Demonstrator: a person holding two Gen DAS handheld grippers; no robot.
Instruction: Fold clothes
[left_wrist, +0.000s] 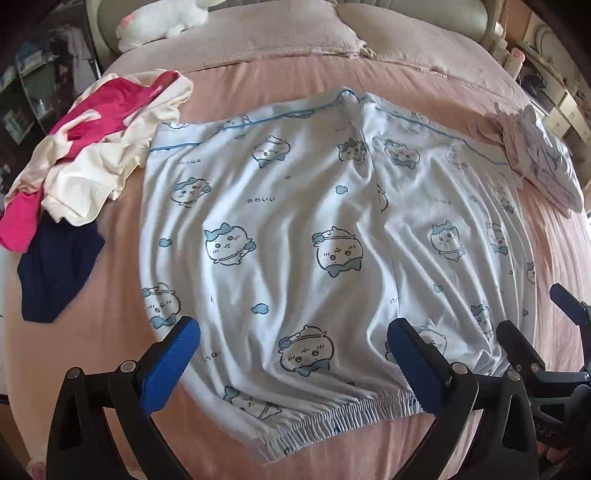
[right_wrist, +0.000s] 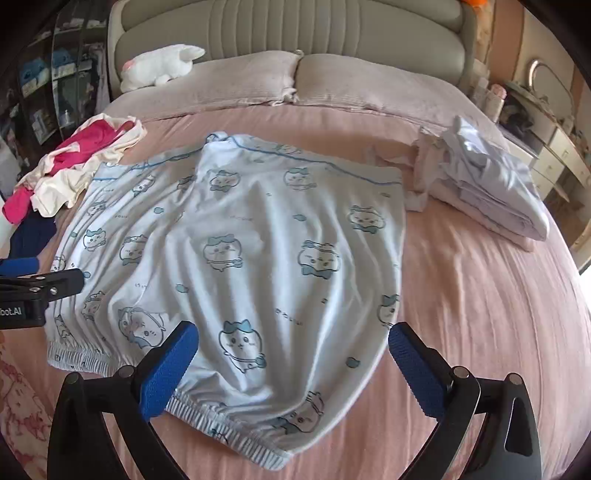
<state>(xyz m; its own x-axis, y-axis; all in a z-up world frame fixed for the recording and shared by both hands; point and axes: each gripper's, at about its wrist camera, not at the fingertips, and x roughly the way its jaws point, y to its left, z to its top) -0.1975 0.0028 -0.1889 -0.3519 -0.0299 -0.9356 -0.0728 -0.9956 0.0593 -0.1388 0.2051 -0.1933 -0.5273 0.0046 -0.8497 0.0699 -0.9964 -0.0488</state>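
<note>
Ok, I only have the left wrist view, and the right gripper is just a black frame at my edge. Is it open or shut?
Observer: Open. The right gripper has its blue pads spread wide over the waistband end of the pale blue cartoon-print shorts.
Operator: And that pale pile at my far right, is it folded?
Observer: Yes. The stack of folded white and pale pink clothes shows several flat layers, with a white piece on top.
</note>
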